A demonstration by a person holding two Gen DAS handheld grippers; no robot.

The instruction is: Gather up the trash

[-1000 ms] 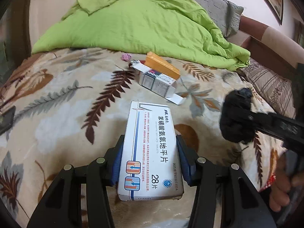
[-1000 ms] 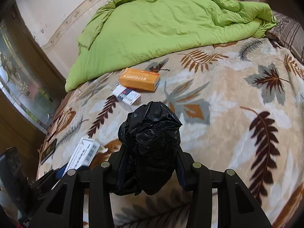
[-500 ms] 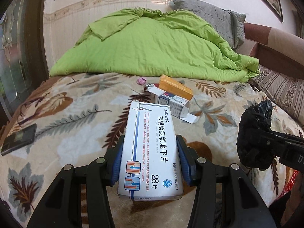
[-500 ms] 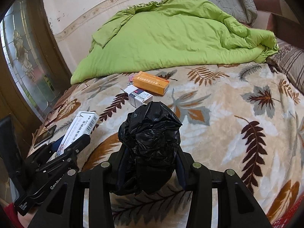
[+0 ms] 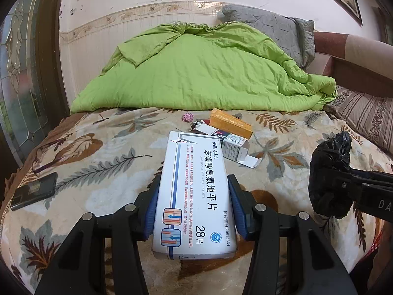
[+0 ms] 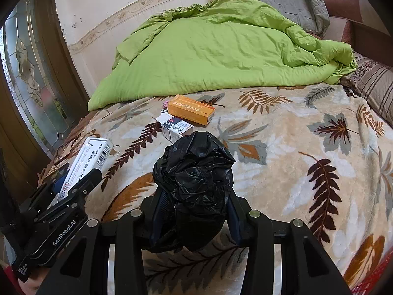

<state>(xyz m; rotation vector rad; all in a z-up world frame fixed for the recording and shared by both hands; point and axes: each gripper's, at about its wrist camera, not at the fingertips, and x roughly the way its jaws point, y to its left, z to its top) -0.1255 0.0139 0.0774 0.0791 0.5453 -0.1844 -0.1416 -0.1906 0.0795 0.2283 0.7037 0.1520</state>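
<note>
Leftmost on the bed's leaf-patterned blanket (image 5: pixel 103 172) lies a dark phone (image 5: pixel 34 191), well apart from everything else and not trash, so a careless sweep could take it by mistake. Next, the left gripper (image 5: pixel 194 201) has its jaws clenched on a white medicine box (image 5: pixel 194 196), gripped across its lower half and lifted clear of the blanket. The box's long upper end juts out past the pads, so a knock could lever it loose. Beyond it, near the green quilt (image 5: pixel 203 73), the remaining litter sits in a cluster: a small pink crumpled scrap (image 5: pixel 188 117), an opened white carton (image 5: pixel 233 146) with its flap hanging out, and an orange box (image 5: pixel 231 123) touching that carton. To the right, the right gripper (image 6: pixel 194 201) has its jaws grasping a bunched black trash bag (image 6: pixel 194 184). The bag is wadded shut with no mouth showing, which is probably the main risk: pushing the medicine box at it now would likely drop the box back on the bed. Both grippers are full, so neither can open the bag without letting something go.
</note>
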